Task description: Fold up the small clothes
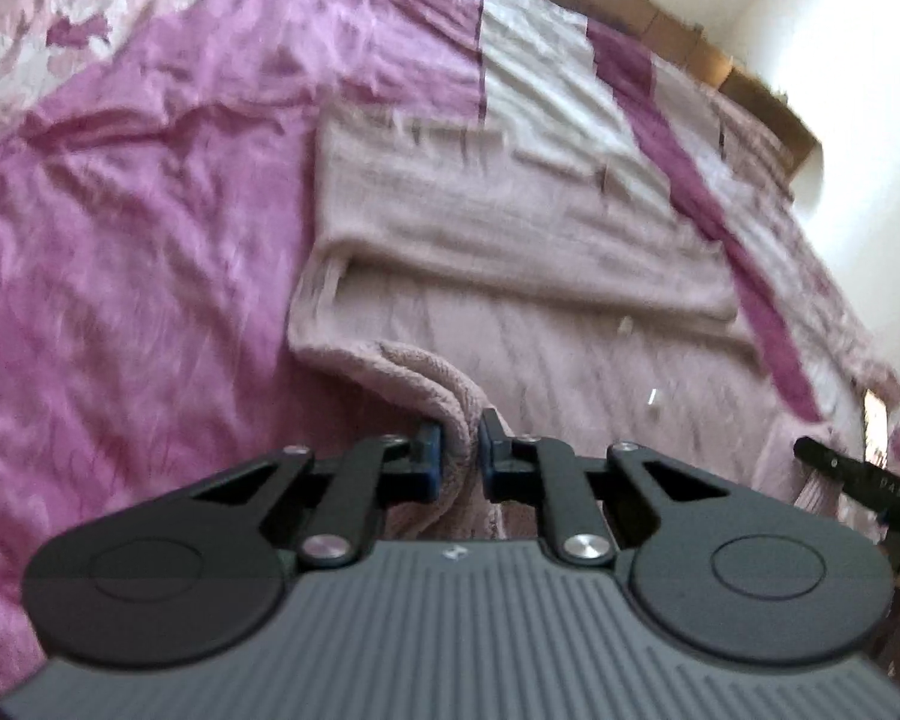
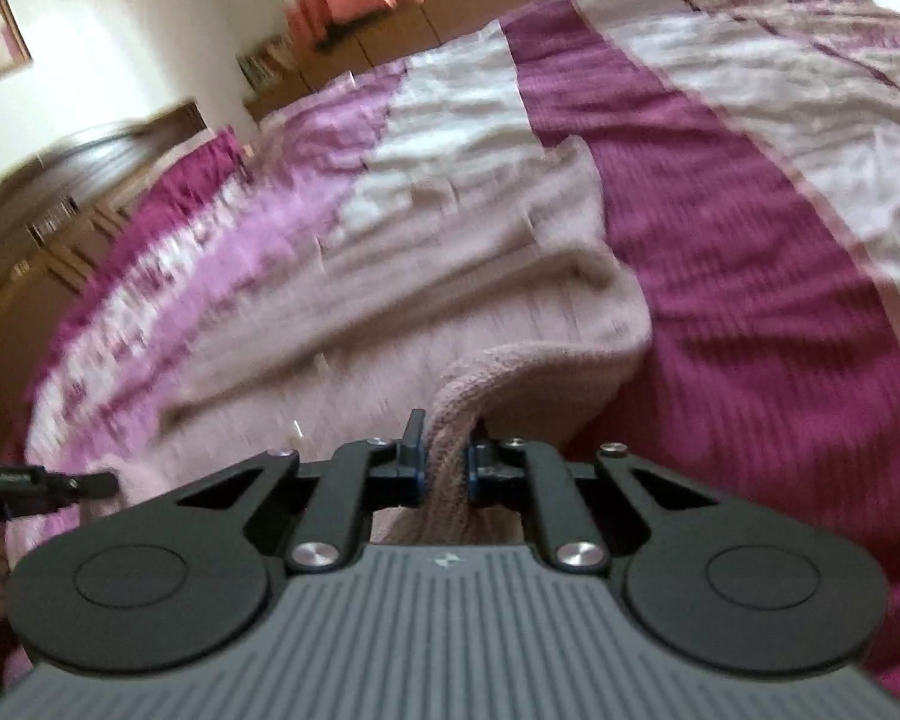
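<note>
Left wrist view: your left tongs [image 1: 461,450] are clamped on a bunched near corner of the pink knit garment [image 1: 510,228], a thick roll of fabric pinched between the two blue pads. The garment lies spread on the bed [image 1: 120,240], out ahead of the tongs toward the far edge, with one crosswise fold already showing across its middle. At the right edge of this view you can see the other tool [image 1: 852,480] at the same near hem.

In the right wrist view, your right tongs [image 2: 445,456] are likewise closed on a gathered ridge of the garment's [image 2: 450,252] near hem, and the left tool [image 2: 36,483] shows at the left edge, low and level with yours. Both frames are smeared with motion, so finer detail of the knit is unclear.

What matters for the next move, as I judge it: the garment's long axis runs away from you, from the held hem toward the headboard [image 2: 390,30], and each hand holds its own near corner, neither nearer than the other. Carrying both corners forward together should lay the near part over the far part; keep the tongs level so the hem lands square.
</note>
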`<action>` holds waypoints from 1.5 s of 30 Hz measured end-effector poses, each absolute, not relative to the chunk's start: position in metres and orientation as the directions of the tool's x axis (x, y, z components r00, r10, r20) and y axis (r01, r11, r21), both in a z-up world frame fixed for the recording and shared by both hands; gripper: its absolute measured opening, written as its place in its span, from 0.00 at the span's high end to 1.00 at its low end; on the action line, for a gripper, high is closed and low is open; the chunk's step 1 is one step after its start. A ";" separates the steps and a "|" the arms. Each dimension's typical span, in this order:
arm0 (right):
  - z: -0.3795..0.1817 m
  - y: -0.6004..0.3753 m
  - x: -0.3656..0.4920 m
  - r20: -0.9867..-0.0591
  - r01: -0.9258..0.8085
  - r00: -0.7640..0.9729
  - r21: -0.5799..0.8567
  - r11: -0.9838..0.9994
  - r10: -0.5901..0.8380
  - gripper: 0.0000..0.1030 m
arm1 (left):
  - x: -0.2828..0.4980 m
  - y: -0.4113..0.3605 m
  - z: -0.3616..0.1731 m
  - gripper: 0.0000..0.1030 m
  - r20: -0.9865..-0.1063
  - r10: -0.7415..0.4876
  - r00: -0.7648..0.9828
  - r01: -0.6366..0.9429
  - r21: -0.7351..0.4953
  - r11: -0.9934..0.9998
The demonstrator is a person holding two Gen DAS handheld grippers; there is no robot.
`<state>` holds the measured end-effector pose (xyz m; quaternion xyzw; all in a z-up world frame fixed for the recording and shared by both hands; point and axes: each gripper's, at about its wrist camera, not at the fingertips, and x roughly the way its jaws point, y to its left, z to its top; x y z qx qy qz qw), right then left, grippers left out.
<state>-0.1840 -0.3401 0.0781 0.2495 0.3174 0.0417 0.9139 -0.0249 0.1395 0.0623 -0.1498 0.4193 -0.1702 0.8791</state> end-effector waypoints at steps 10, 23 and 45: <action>0.094 -0.371 -0.128 -0.416 0.114 0.893 0.577 0.809 0.171 0.88 | 0.018 0.140 0.084 0.87 -0.601 -0.379 0.703 0.117 -0.428 0.896; 0.027 -0.394 -0.064 -0.508 0.301 0.859 0.607 0.736 0.067 0.88 | 0.073 0.137 0.042 0.85 -0.628 -0.254 0.735 -0.005 -0.381 0.925; 0.046 -0.372 -0.131 -0.538 0.244 0.834 0.558 0.793 0.122 0.40 | 0.023 0.133 0.035 0.59 -0.668 -0.279 0.690 0.126 -0.270 0.955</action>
